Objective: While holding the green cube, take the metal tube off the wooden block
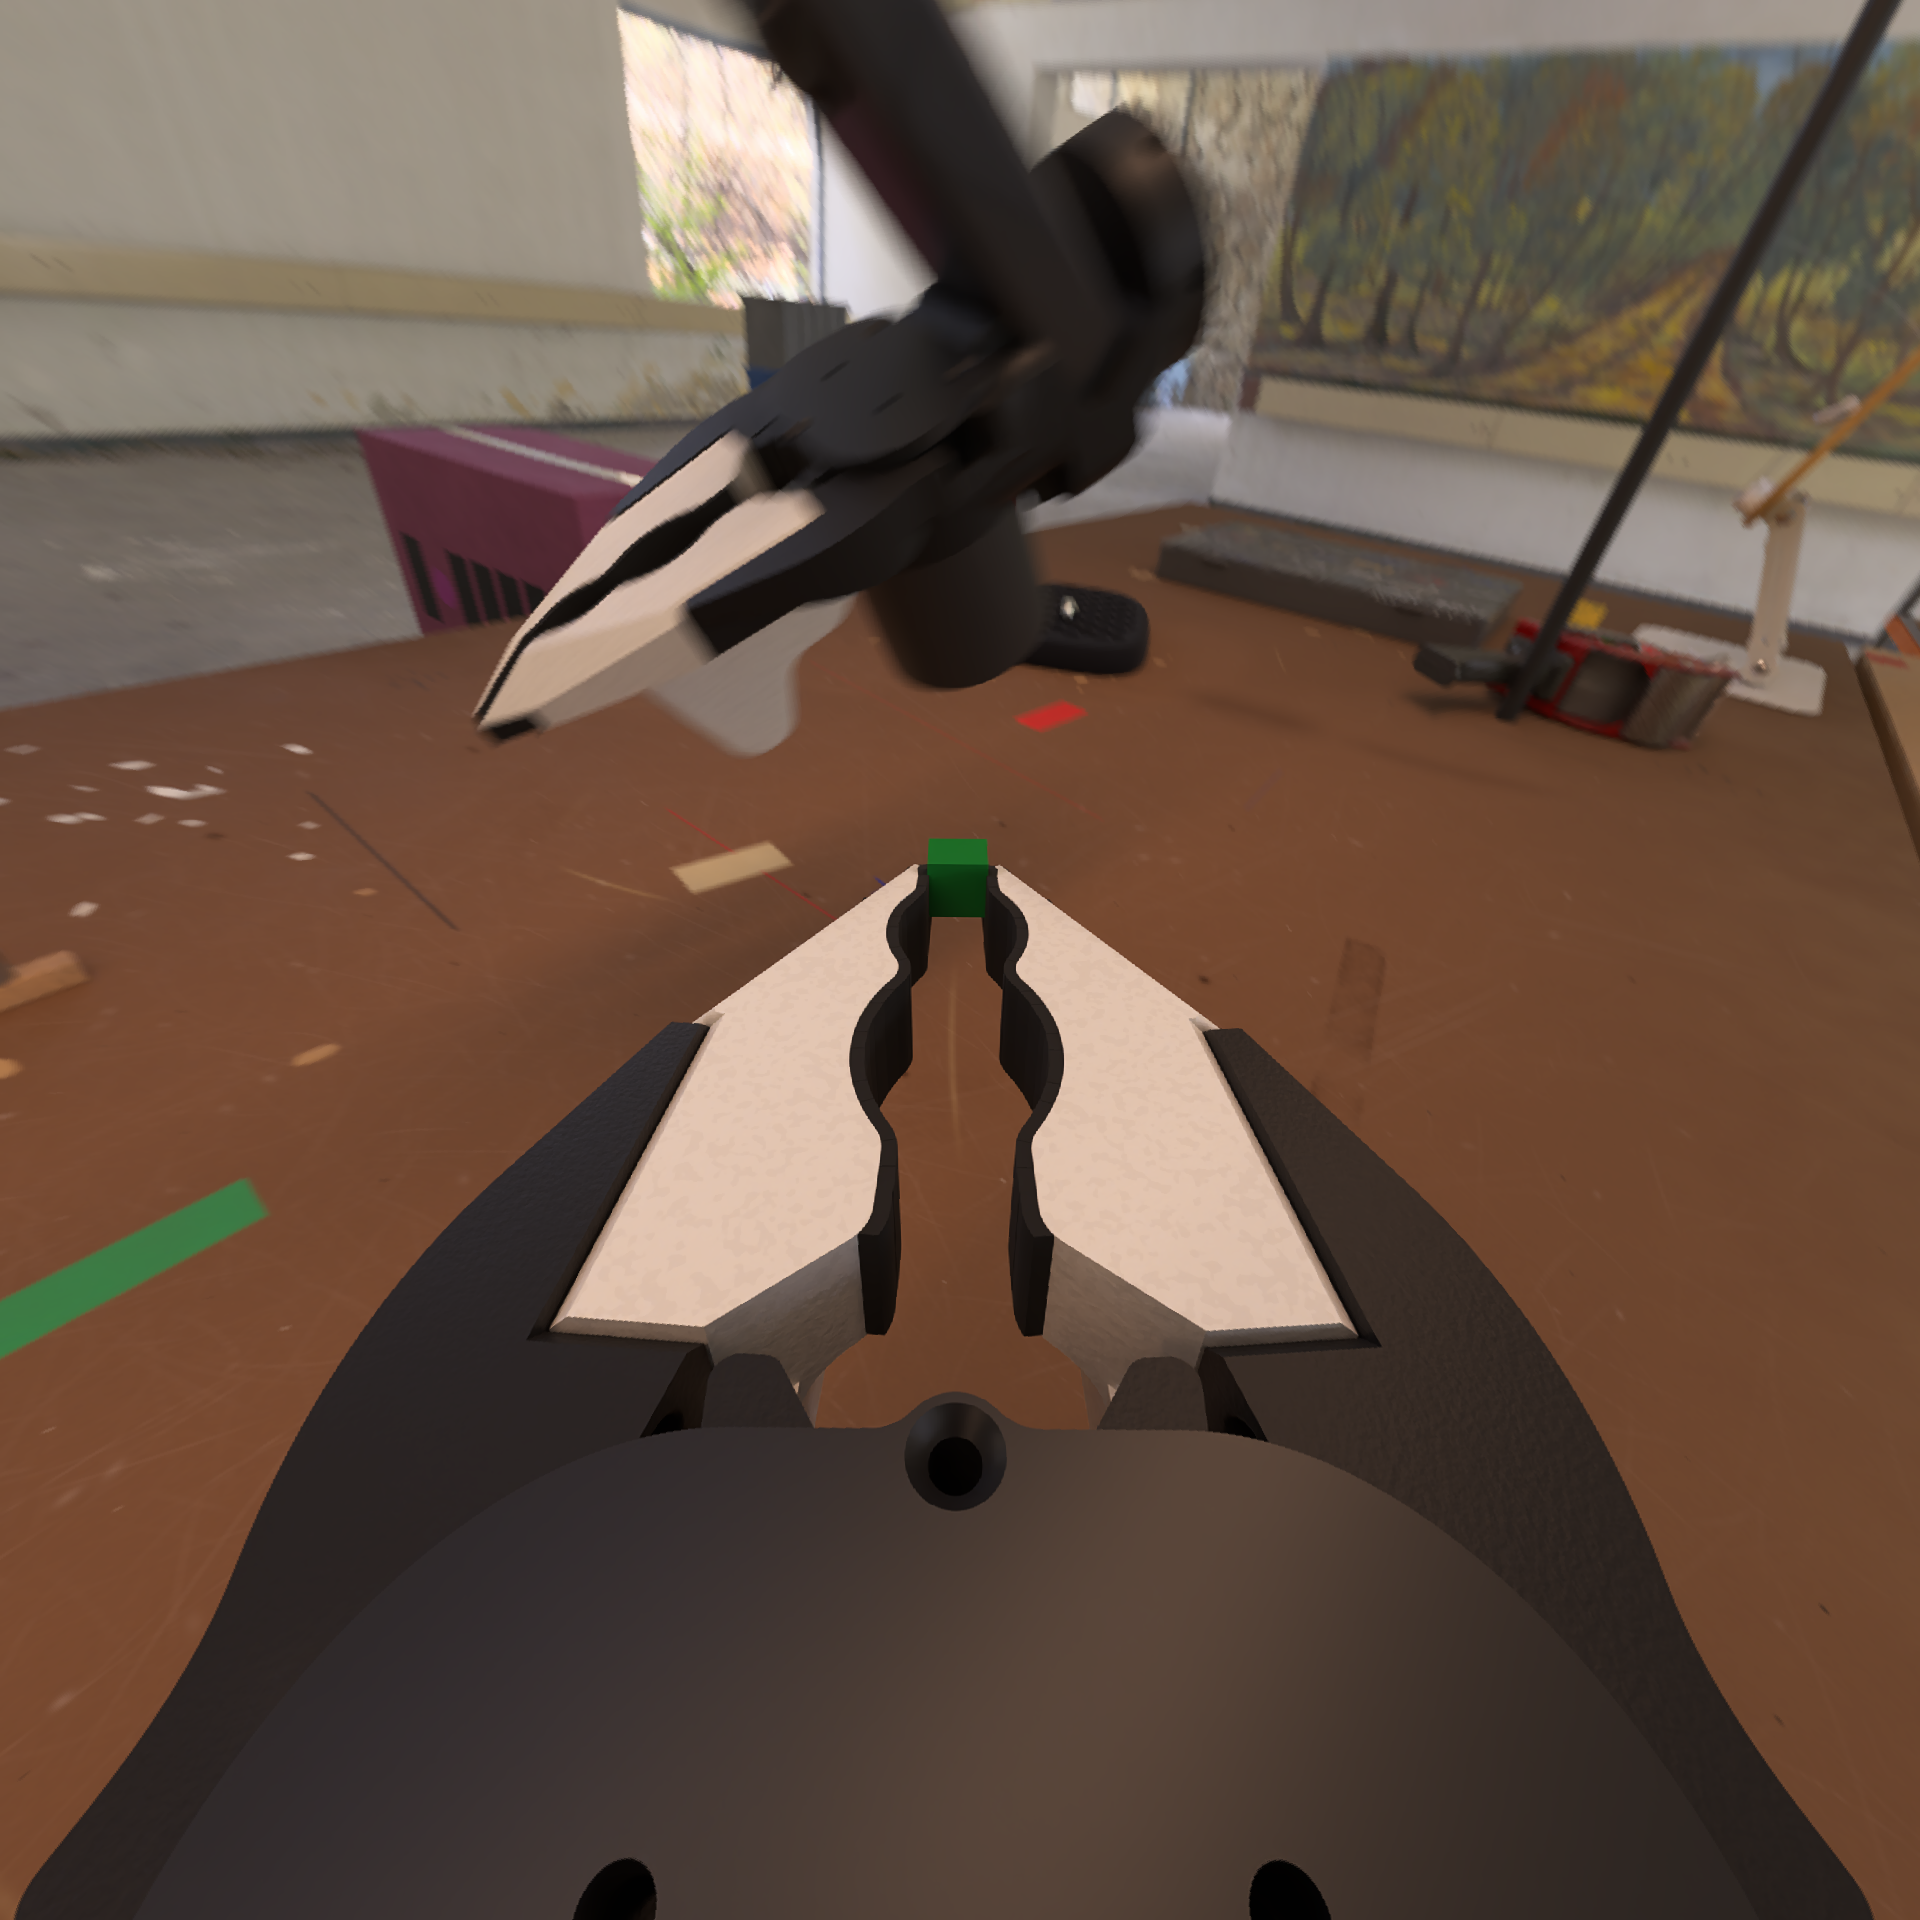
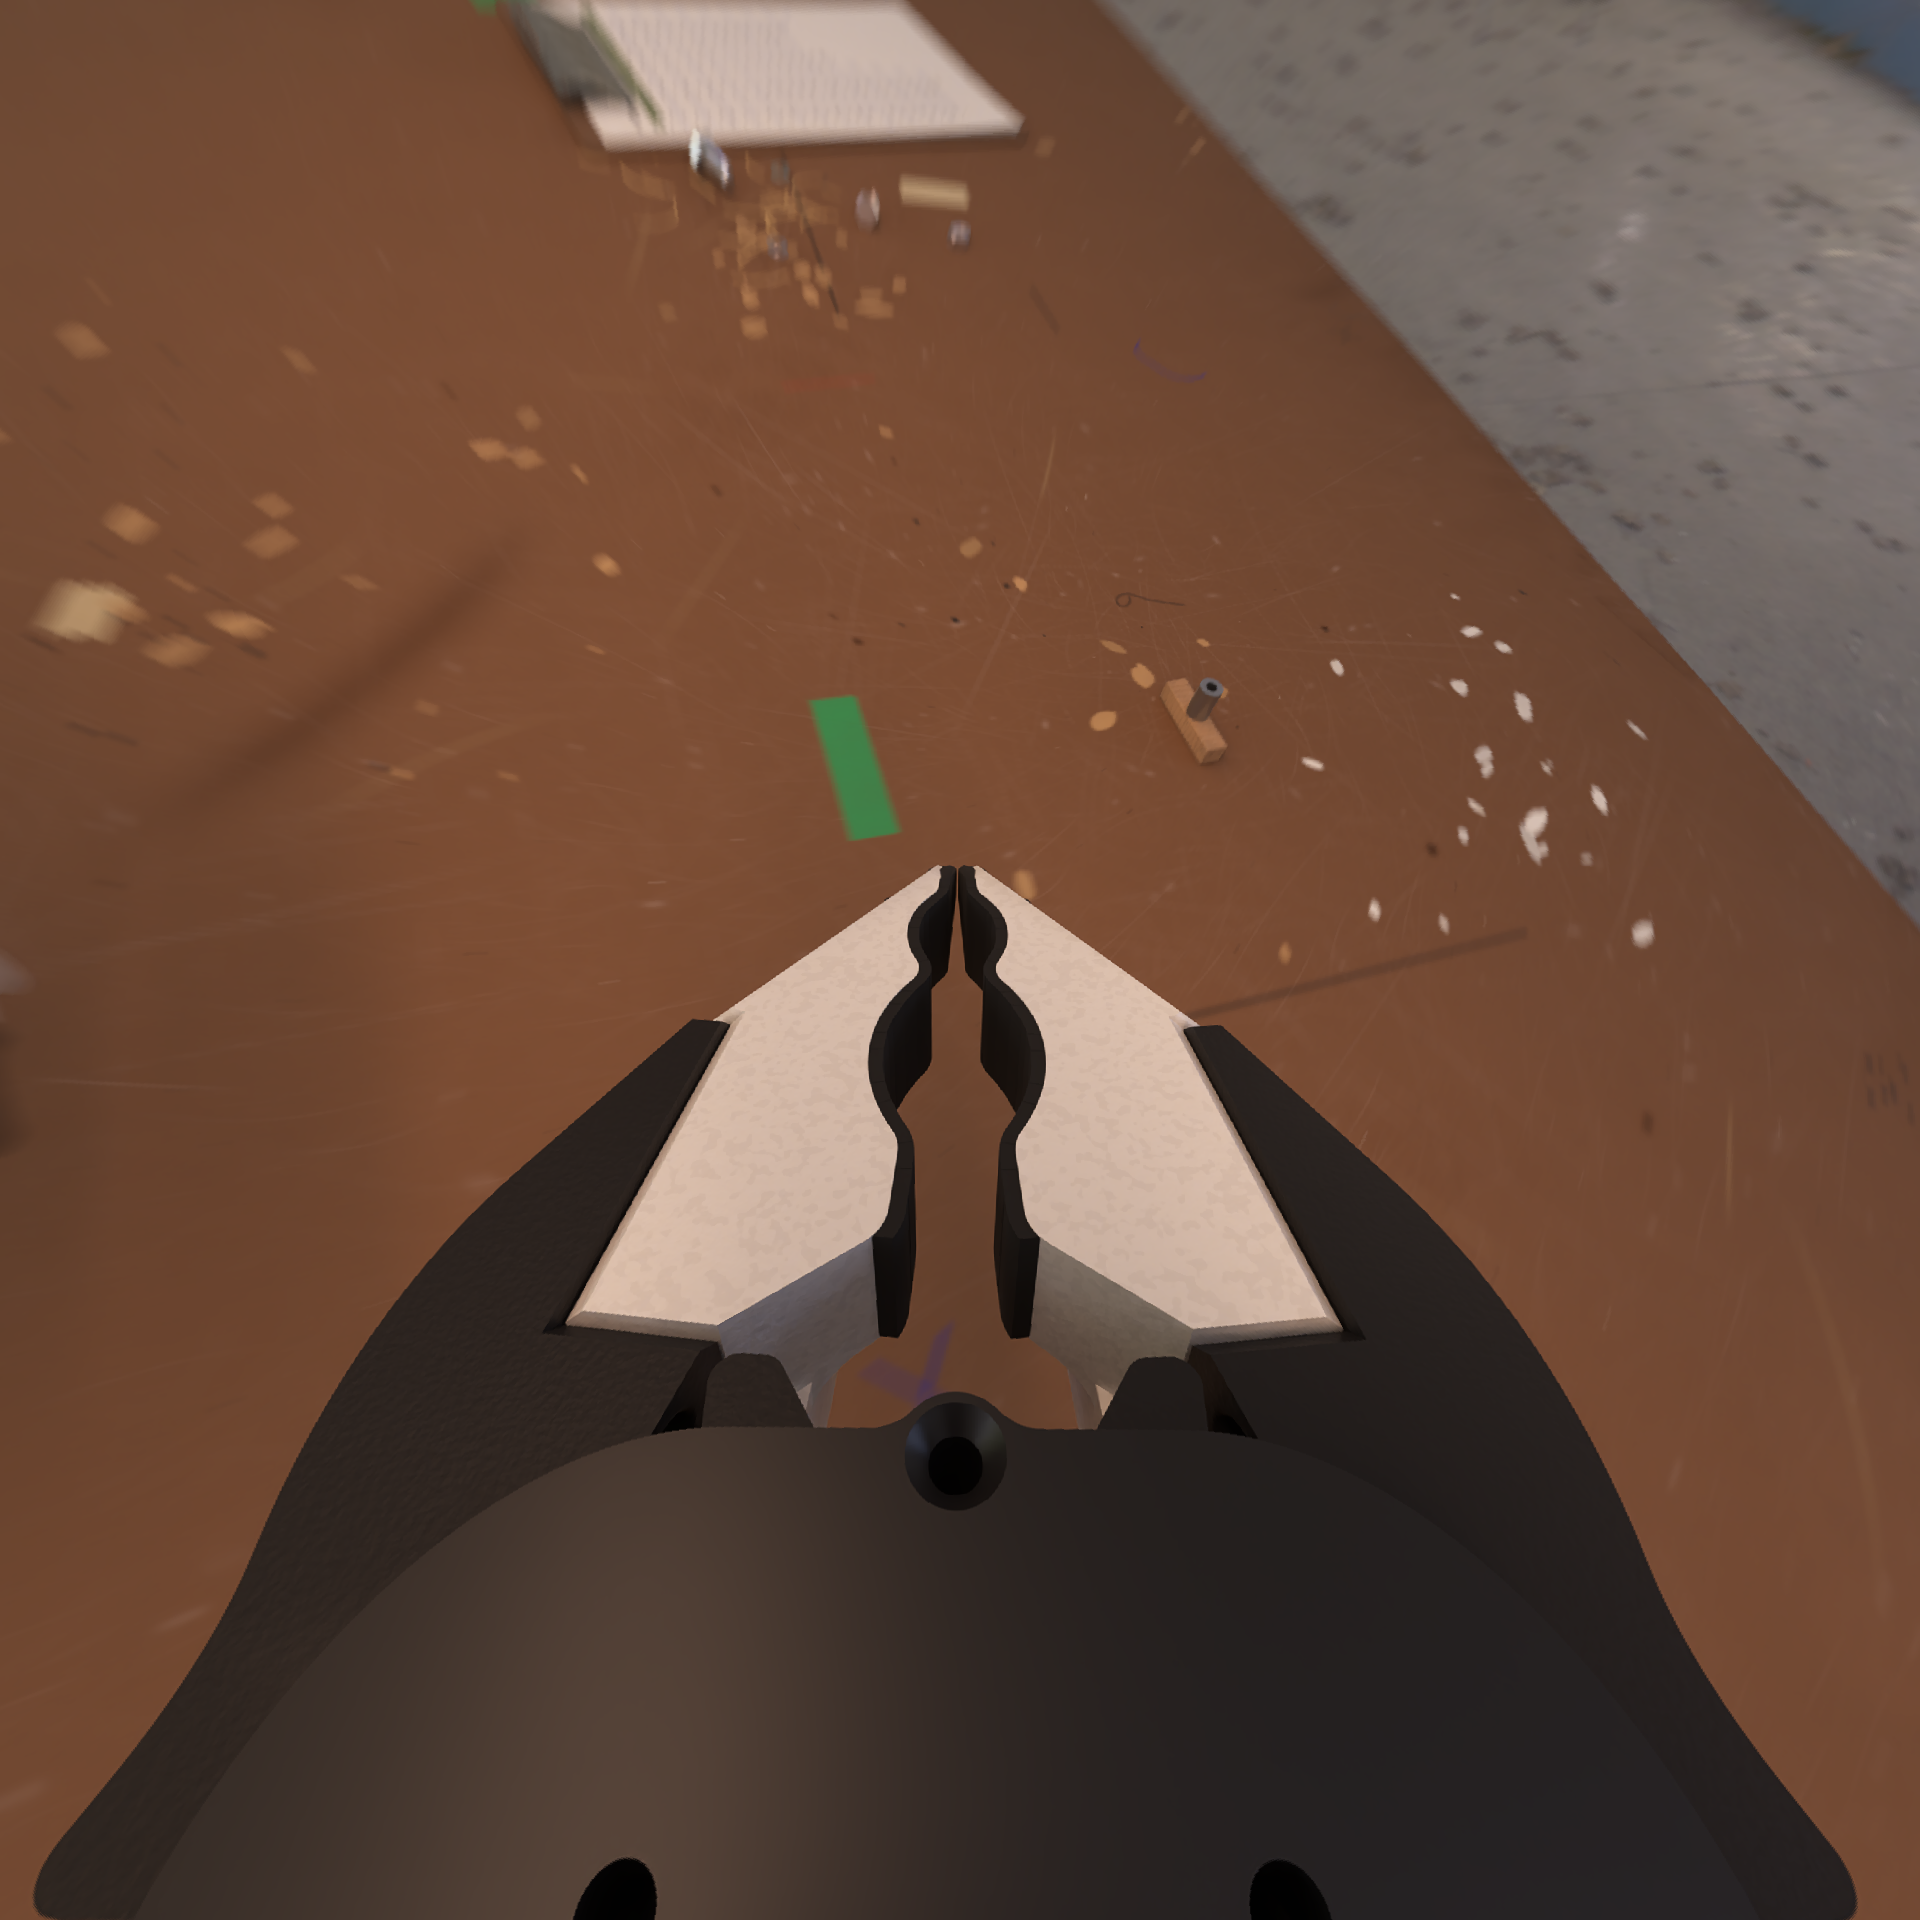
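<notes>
My left gripper (image 1: 957, 883) is shut on a small green cube (image 1: 957, 878), pinched between its fingertips above the brown table. My right gripper (image 2: 956, 873) is shut and empty, high above the table. It also shows in the left wrist view (image 1: 509, 719), blurred, in the air ahead and to the left. A short grey metal tube (image 2: 1205, 698) stands upright on one end of a small wooden block (image 2: 1195, 725), ahead and to the right of the right gripper, well apart from it. The block's end (image 1: 42, 980) shows at the left edge of the left wrist view.
A green tape strip (image 2: 854, 767) lies just ahead of the right gripper. Wood chips and white flecks litter the table (image 2: 416, 935). A white mat (image 2: 790, 73) lies far off. The table edge runs along the right. A magenta box (image 1: 488, 520), dark stand pole (image 1: 1621, 499) and keyboard (image 1: 1340, 582) stand at the back.
</notes>
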`<move>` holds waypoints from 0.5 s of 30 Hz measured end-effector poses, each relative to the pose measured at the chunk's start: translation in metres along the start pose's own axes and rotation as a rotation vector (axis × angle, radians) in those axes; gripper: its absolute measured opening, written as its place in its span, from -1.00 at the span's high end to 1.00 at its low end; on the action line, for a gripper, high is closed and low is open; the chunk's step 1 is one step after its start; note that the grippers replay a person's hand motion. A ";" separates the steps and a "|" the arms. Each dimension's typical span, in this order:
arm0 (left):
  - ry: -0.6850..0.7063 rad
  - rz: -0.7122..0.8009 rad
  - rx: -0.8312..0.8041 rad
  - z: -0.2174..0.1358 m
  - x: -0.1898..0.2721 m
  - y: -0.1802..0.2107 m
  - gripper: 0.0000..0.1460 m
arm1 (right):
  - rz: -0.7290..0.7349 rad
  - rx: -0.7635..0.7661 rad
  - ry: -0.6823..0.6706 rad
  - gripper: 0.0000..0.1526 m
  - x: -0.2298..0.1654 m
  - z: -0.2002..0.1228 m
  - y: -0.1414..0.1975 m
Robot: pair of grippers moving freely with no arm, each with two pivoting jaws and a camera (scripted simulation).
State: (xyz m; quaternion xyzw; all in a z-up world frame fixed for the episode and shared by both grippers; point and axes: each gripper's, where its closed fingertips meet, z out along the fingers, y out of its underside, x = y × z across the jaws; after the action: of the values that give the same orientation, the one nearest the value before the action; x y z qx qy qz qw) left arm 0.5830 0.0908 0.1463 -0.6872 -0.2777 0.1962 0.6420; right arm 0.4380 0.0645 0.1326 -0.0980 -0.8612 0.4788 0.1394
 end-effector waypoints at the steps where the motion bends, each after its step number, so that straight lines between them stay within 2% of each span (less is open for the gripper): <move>1: -0.021 0.000 0.032 -0.005 -0.005 -0.004 0.88 | -0.045 -0.037 -0.020 0.99 0.013 0.025 0.001; 2: -0.037 -0.001 0.060 -0.009 -0.009 -0.008 0.88 | -0.069 -0.090 -0.035 0.95 0.025 0.049 0.004; 4: -0.052 -0.010 0.089 -0.013 -0.014 -0.011 0.88 | -0.103 -0.185 -0.063 0.65 0.045 0.095 0.010; 5: -0.053 -0.018 0.090 -0.013 -0.016 -0.010 0.88 | -0.130 -0.211 -0.081 0.58 0.053 0.115 0.012; 9: -0.060 -0.025 0.063 -0.010 -0.021 -0.005 0.88 | -0.268 -0.274 -0.107 0.55 0.084 0.167 0.019; 15: -0.047 -0.039 0.039 -0.006 -0.021 0.000 0.88 | -0.276 -0.337 -0.197 0.55 0.105 0.198 0.027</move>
State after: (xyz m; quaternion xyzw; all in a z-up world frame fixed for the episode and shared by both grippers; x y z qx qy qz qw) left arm 0.5703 0.0732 0.1454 -0.6643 -0.3019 0.2050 0.6523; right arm 0.2741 -0.0479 0.0253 0.0461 -0.9437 0.3117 0.1005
